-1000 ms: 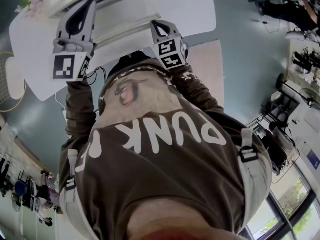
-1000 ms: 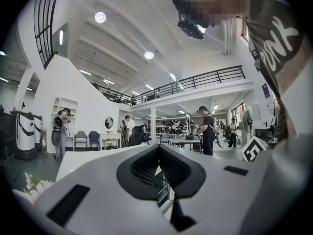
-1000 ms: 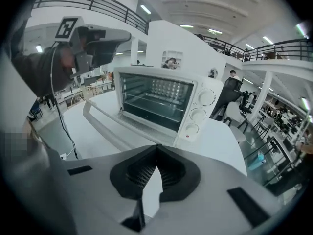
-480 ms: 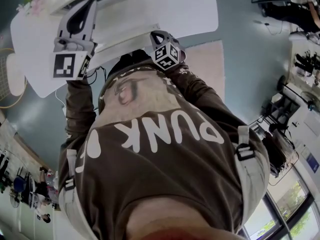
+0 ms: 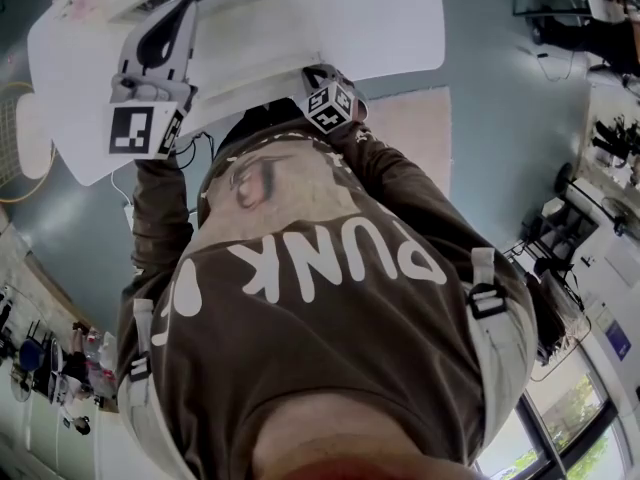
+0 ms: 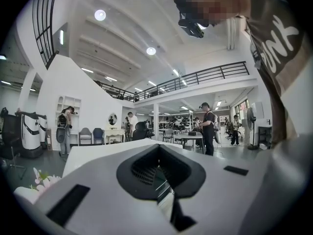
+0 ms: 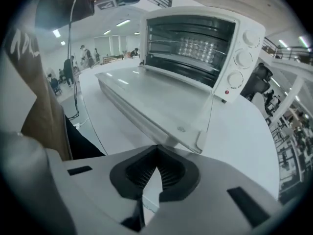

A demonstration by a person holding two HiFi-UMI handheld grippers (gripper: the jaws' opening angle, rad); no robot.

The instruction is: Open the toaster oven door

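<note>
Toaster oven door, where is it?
In the right gripper view, the white-framed toaster oven door lies open and flat before the white toaster oven, just beyond the right hand-held gripper.

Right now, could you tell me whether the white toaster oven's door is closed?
No, the white toaster oven has its drop-down door folded down flat, exposing the wire rack inside.

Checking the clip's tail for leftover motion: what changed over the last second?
The right gripper drew back toward the person's chest and turned, so its marker cube shows different faces; its jaws are together, holding nothing. The left gripper stayed raised over the white table. The toaster oven door hangs open.
</note>
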